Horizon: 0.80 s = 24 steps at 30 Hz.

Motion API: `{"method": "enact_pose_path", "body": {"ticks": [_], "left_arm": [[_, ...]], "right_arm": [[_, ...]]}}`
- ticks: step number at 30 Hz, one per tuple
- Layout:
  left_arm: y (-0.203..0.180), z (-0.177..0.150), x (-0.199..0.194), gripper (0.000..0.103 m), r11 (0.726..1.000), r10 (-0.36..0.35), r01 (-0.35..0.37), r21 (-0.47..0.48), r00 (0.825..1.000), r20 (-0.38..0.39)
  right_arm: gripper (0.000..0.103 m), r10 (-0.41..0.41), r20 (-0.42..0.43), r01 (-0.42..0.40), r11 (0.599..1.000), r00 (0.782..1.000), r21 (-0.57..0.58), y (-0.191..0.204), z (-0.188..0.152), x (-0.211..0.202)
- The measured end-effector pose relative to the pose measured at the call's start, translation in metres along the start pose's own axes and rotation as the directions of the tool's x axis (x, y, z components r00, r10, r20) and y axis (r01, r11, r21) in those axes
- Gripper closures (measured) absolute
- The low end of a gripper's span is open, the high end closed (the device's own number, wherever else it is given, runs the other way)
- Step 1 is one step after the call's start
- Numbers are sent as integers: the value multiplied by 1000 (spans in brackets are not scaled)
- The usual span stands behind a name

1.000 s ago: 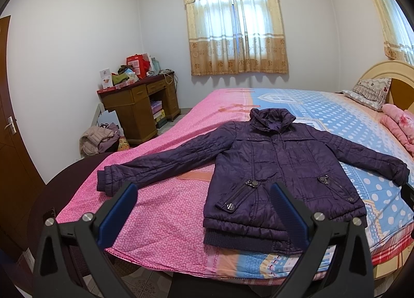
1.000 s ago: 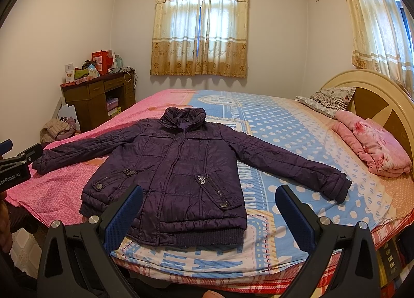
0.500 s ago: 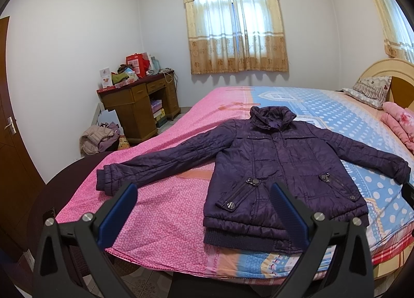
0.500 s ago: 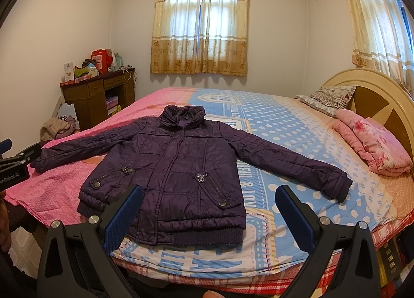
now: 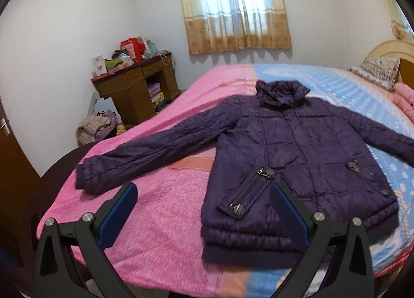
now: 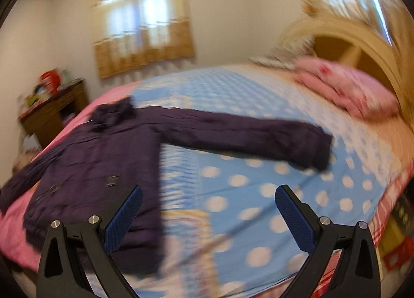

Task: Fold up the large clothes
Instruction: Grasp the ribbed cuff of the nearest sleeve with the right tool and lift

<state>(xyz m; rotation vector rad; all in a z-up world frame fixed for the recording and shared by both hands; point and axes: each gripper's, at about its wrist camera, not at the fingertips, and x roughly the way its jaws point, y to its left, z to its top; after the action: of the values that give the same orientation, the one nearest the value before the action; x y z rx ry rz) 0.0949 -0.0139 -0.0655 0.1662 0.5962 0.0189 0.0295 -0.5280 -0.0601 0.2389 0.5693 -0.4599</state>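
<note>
Two claws: left claw (image 5: 200,210) and right claw (image 6: 208,212) both gape wide, holding nothing, above the bed's near edge.
Jacket: the purple jacket (image 5: 297,147) lies flat, front up, across the bed (image 5: 165,210), hem at the near edge, left sleeve (image 5: 155,150) towards the near left corner, right sleeve (image 6: 245,135) out over the blue dotted side.
Blur: the right view is smeared; a rushed reach could miss the cuff.
Slip risk: puffy, slick fabric might slide from a shallow pinch.
Edge risk: dragging could pull the hem off the bed.
</note>
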Motion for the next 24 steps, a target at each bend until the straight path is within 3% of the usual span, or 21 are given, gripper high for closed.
{"method": "enact_pose_path", "body": {"ticks": [8,13,20,24], "left_arm": [[-33,22,66,0,999,-8,10,39,999,-51],[-41,39,98,0,1000,9,-8,23,997,-72],[-39,44,121,0,999,39,-39,1,993,-109],[-40,45,128,0,998,58,-57,15,992,-114]], "right_arm": [[1,-133,-48,141,959,990,247,-116,30,51],[1,-87,-72,109,908,994,405,-169,47,88],[1,8,-48,23,790,999,613,-220,63,119],[2,-3,-185,112,807,983,580,-221,63,149]]}}
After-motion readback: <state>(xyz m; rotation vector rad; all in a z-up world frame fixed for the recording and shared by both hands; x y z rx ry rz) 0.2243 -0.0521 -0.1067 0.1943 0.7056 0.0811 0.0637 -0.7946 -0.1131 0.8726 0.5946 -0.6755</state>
